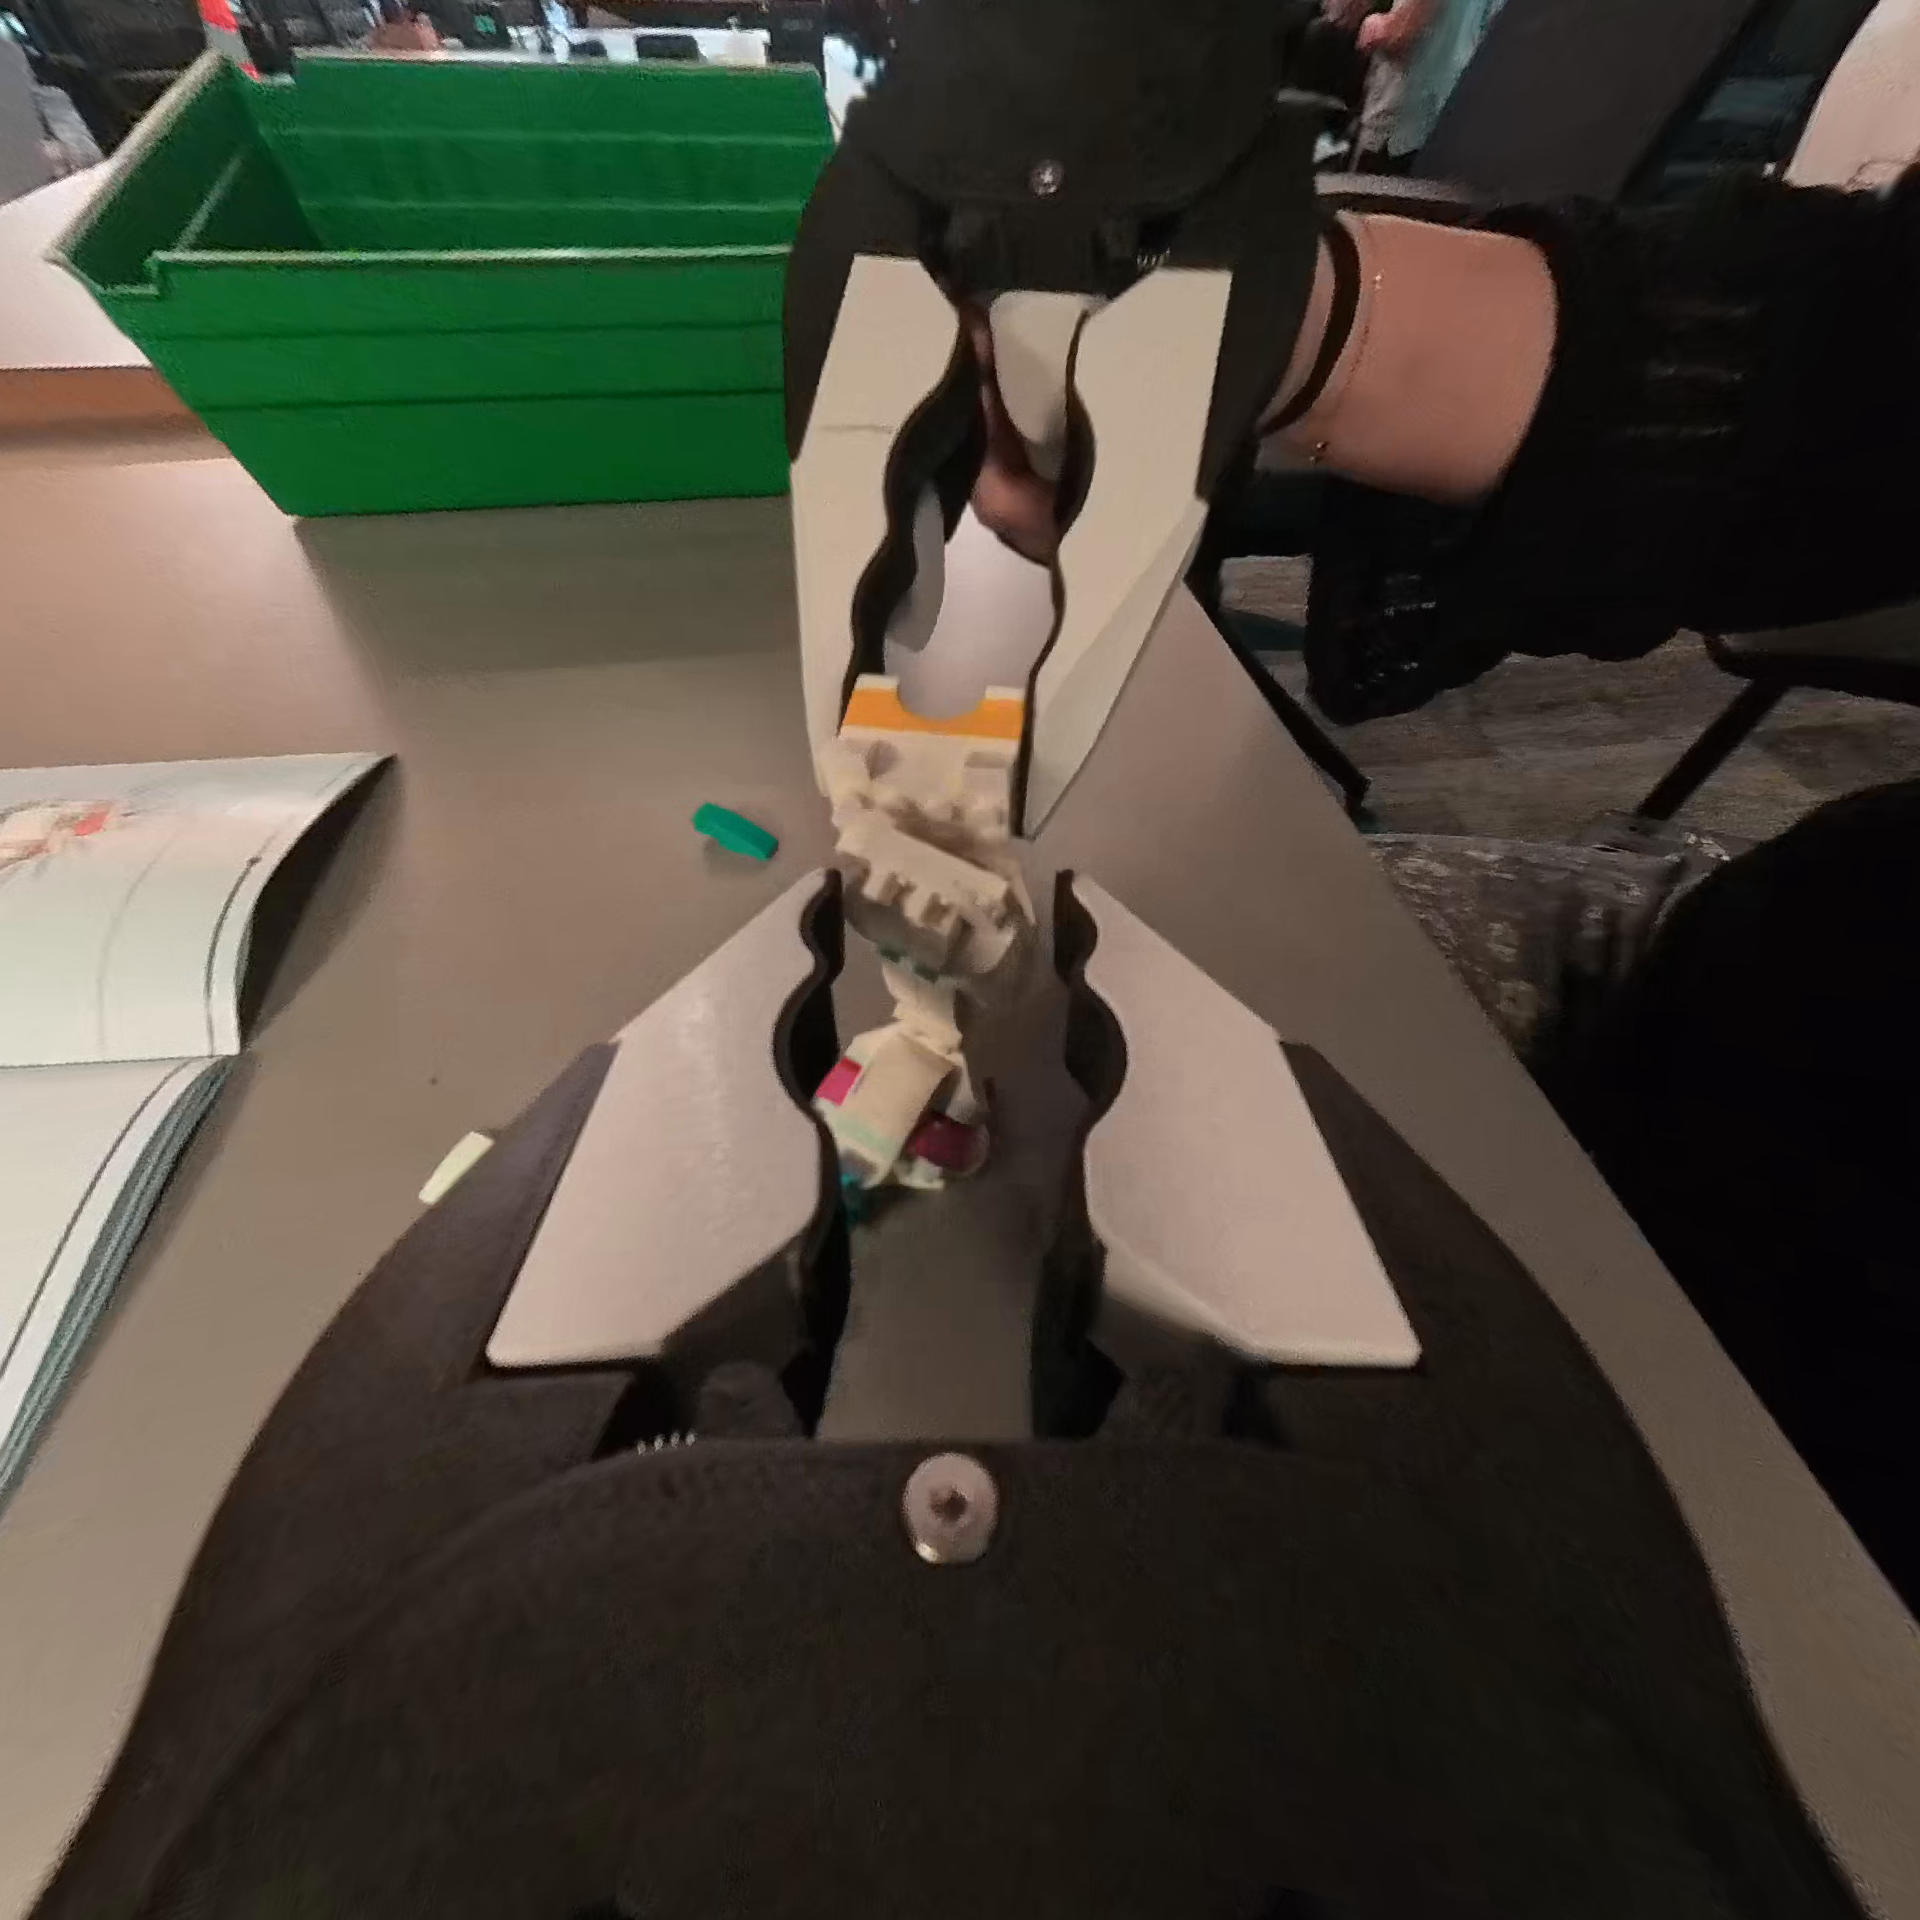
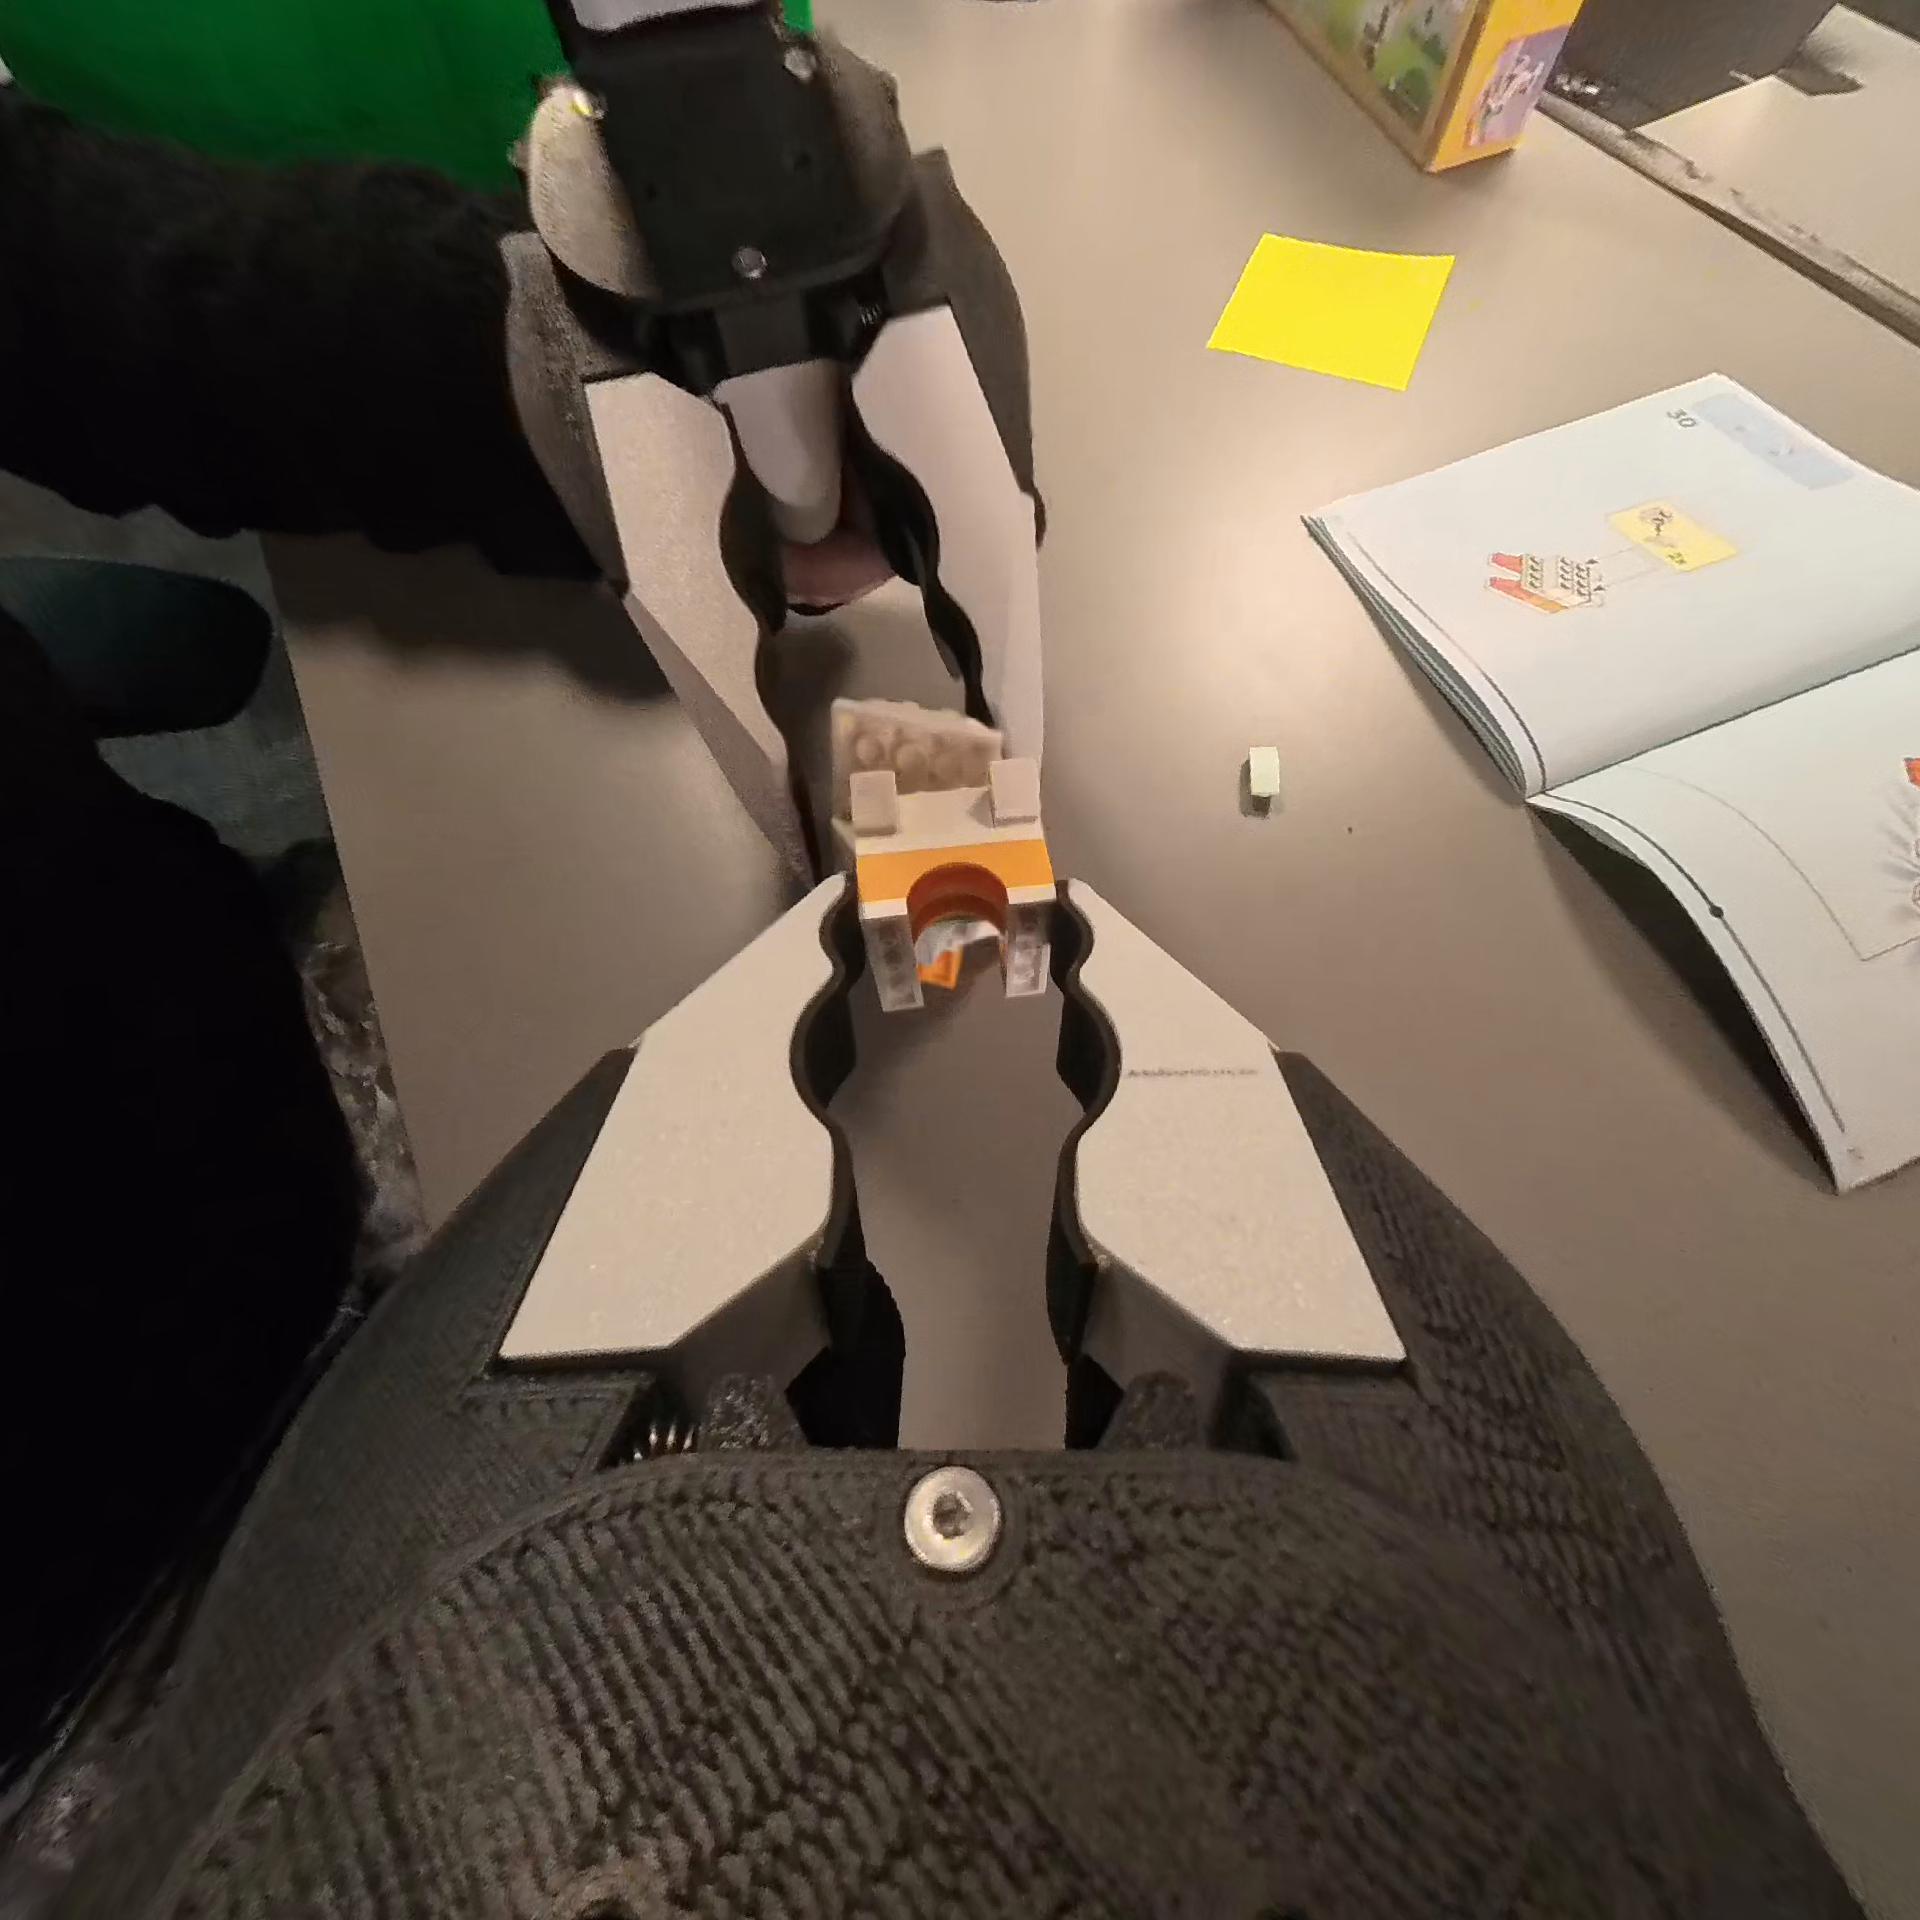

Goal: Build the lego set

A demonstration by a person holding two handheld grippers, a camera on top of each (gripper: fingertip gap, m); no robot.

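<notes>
Both grippers meet over the grey tabletop (image 2: 1195, 582), tip to tip. In the right wrist view, the right gripper (image 2: 954, 914) is closed on a small lego model (image 2: 951, 883): its two fingertips press the white sides of an arch piece with an orange band on top. In the left wrist view the same model (image 1: 925, 790) hangs from that gripper, which comes from above, and a white toothed part of the model reaches down between the tips of the left gripper (image 1: 945, 914). The left gripper has its fingers apart; I cannot tell if they touch the white part, which is blurred. Below it, between the left fingers, a second small build (image 1: 894, 1122) in white, pink and light blue lies on the tabletop.

A small green piece (image 1: 736, 831) lies on the tabletop just left of the model. A pale green piece (image 2: 1262, 787) lies between the grippers and the open instruction booklet (image 2: 1662, 727). A yellow paper square (image 2: 1330, 309) lies farther back, and a yellow box (image 2: 1455, 73) stands behind it. A green bin (image 1: 468, 343) stands at the far left side of the tabletop. A person's hand (image 1: 1403, 353) in a black sleeve holds the right gripper.
</notes>
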